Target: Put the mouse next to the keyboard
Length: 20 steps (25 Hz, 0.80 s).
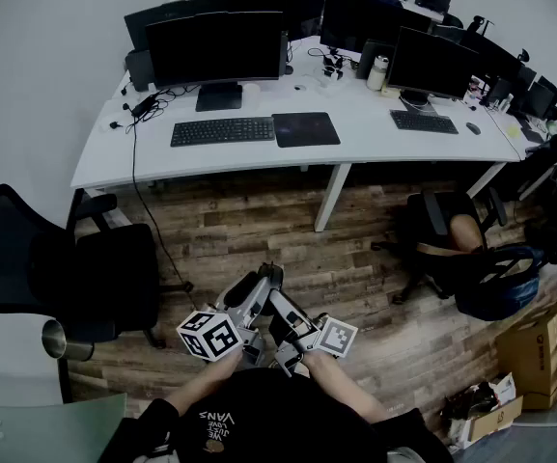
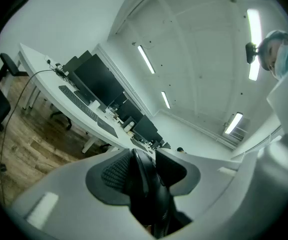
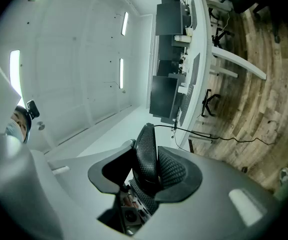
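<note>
Far ahead stands a long white desk [image 1: 355,148]. A black keyboard [image 1: 222,130] lies on its left part beside a dark mouse pad [image 1: 305,128]. A second keyboard [image 1: 424,122] lies further right with a black mouse [image 1: 473,128] next to it. A small pale object [image 1: 300,88] behind the pad is too small to identify. Both grippers are low and close to my body, well short of the desk. My left gripper [image 1: 249,297] [image 2: 144,169] and right gripper [image 1: 288,312] [image 3: 146,159] cross each other, their black textured pads slightly apart with nothing held.
A black office chair [image 1: 66,268] and a metal cup [image 1: 56,339] stand at my left. Another chair [image 1: 432,230], a blue bag [image 1: 495,283] and cardboard boxes [image 1: 539,345] are at the right. A cable [image 1: 148,210] hangs off the desk. Wooden floor lies between me and the desk.
</note>
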Each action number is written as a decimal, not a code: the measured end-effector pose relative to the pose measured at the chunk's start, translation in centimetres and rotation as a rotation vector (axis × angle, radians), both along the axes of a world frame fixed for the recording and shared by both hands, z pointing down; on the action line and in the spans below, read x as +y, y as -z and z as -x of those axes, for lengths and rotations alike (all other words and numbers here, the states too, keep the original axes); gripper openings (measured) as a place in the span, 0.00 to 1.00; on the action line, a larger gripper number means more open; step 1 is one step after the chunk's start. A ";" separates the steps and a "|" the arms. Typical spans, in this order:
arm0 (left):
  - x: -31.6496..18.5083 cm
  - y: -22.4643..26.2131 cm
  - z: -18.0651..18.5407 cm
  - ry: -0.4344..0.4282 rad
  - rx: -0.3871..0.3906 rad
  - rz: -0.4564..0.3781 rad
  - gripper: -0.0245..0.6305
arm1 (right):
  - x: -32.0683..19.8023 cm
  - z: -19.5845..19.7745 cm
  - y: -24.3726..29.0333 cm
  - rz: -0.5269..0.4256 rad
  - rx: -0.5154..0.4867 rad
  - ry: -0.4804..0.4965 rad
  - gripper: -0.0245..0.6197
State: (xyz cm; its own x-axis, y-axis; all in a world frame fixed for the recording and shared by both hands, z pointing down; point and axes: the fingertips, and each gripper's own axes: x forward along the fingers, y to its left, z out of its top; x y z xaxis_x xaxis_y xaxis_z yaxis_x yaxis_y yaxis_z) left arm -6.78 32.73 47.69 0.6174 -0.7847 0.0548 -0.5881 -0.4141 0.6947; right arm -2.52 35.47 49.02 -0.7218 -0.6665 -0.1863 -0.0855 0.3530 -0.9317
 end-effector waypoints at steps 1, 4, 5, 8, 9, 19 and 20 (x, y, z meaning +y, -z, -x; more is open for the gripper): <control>0.2 -0.1 -0.1 0.002 -0.002 0.002 0.26 | 0.2 -0.2 -0.1 0.005 0.000 -0.003 0.29; 0.8 -0.4 0.0 0.010 -0.010 0.007 0.26 | 0.6 -0.4 -0.3 0.008 0.013 -0.014 0.29; 0.8 -0.5 0.0 0.012 -0.011 0.007 0.26 | 0.5 -0.3 -0.3 0.004 0.022 -0.016 0.29; 0.2 -0.4 0.4 0.014 0.005 -0.001 0.26 | -0.2 -0.1 -0.2 0.002 0.035 -0.018 0.29; -0.1 -0.4 0.5 0.015 0.013 -0.004 0.26 | -0.5 0.0 -0.2 0.005 0.032 -0.019 0.29; -7.4 -0.3 3.6 -0.029 0.017 -0.017 0.25 | -7.9 3.1 0.2 -0.007 0.042 -0.058 0.29; -8.5 -0.2 4.1 -0.034 0.016 -0.021 0.25 | -8.9 3.5 0.3 -0.011 0.044 -0.063 0.29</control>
